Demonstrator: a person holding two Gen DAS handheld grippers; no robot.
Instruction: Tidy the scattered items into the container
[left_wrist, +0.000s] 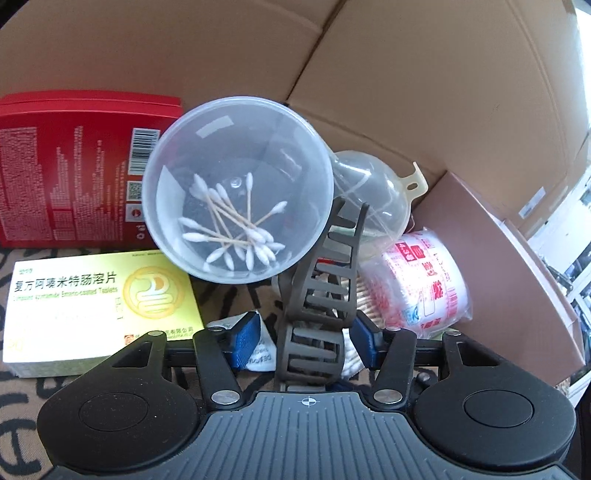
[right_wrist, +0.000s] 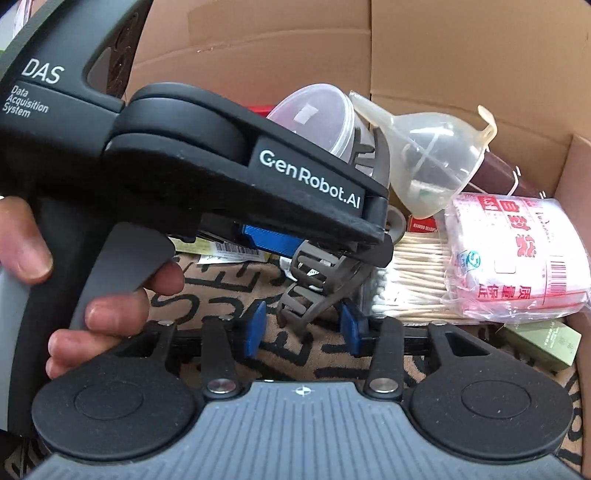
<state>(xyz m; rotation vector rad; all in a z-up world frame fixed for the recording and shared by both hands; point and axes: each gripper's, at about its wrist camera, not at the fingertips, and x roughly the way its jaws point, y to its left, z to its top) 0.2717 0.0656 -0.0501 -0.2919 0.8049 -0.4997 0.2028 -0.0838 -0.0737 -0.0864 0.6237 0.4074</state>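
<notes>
A grey hair claw clip (left_wrist: 317, 295) stands tilted inside the cardboard box (left_wrist: 406, 74), its top leaning on a clear round tub of cotton swabs (left_wrist: 236, 192). My left gripper (left_wrist: 303, 341) is open around the clip's lower half. A gap shows beside the left blue pad, and the right pad is at the clip's edge. In the right wrist view the left gripper (right_wrist: 295, 243) crosses from the left, held by a hand (right_wrist: 110, 314). The clip (right_wrist: 317, 284) runs beneath it. My right gripper (right_wrist: 303, 326) is open, with the clip's lower end between its fingers and apart from both.
On the box's patterned floor (right_wrist: 288, 354) lie a clear funnel (right_wrist: 432, 162), a pink-printed bag pack (right_wrist: 517, 254), a bundle of cotton swabs (right_wrist: 413, 280) and a small green box (right_wrist: 543, 343). A yellow medicine box (left_wrist: 99, 302) and a red box (left_wrist: 66, 166) sit left.
</notes>
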